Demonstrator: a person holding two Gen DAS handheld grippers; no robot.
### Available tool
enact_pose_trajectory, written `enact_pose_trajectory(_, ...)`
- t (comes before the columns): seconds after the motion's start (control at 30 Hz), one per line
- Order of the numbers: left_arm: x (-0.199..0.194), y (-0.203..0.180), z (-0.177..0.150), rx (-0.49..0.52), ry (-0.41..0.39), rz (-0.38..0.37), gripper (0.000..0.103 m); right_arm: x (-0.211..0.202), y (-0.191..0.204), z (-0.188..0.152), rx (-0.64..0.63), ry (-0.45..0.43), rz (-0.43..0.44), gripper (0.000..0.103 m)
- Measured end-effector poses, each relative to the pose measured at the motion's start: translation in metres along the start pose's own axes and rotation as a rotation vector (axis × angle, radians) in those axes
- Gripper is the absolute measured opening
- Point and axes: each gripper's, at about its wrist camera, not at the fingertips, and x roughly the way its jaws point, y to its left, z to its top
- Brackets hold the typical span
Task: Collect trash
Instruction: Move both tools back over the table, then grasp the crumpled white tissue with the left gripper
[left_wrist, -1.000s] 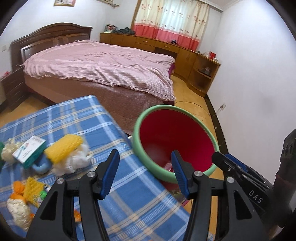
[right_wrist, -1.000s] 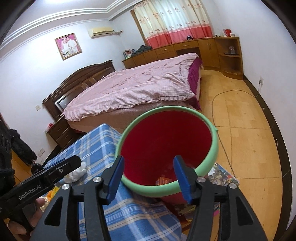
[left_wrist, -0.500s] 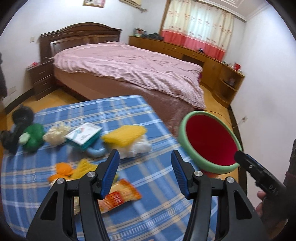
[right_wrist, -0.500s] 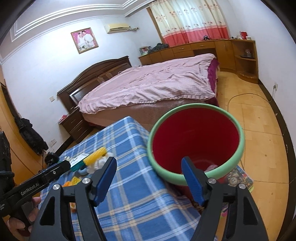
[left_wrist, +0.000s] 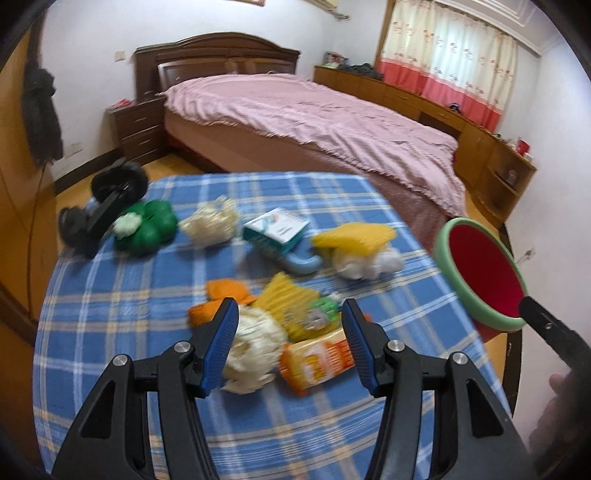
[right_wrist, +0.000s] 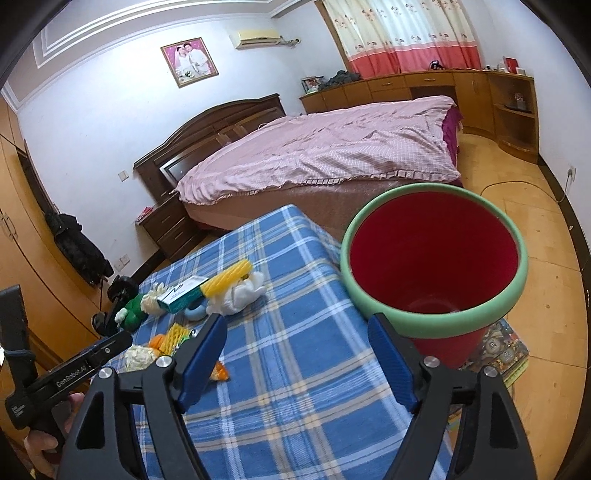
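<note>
Left claw (left_wrist: 290, 343) — now over litter (left_wrist: 255, 345).

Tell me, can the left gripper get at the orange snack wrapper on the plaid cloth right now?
Probably yes. The left gripper is open and the orange snack wrapper lies just beyond its fingertips, with nothing over it. A crumpled white wad sits right beside it and might get caught in the pinch.

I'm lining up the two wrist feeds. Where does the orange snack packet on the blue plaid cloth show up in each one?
Left wrist: the orange snack packet lies low in the middle, on the cloth just ahead of the open left gripper.
Right wrist: only a small orange end peeks out beside the right gripper's left finger, lower left.
Shared landmark: the red bin with the green rim.
</note>
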Motion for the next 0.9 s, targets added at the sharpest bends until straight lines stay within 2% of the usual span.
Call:
enact_pose_trajectory(0.13, 0.009, 0.013, -0.007, -0.031, 0.026, 0.027, 0.058, 0.005, 0.004, -0.004, -0.007, 0.019, -0.008, 0.085)
enact_pose_trajectory(0.43, 0.025, 0.024, -0.018, -0.044, 0.049, 0.078, 0.059, 0.018, 0.01, -0.011, -0.015, 0.059, -0.016, 0.085)
enact_pose_trajectory(0.73, 0.037, 0.022, -0.022, -0.047, 0.07, 0.039, 0.059, 0.03, 0.017, -0.018, -0.029, 0.092, -0.016, 0.087)
enact_pose_trajectory(0.9, 0.034, 0.019, -0.023, -0.027, 0.052, 0.008, 0.048, 0.034, 0.023, -0.02, -0.042, 0.109, -0.01, 0.087)
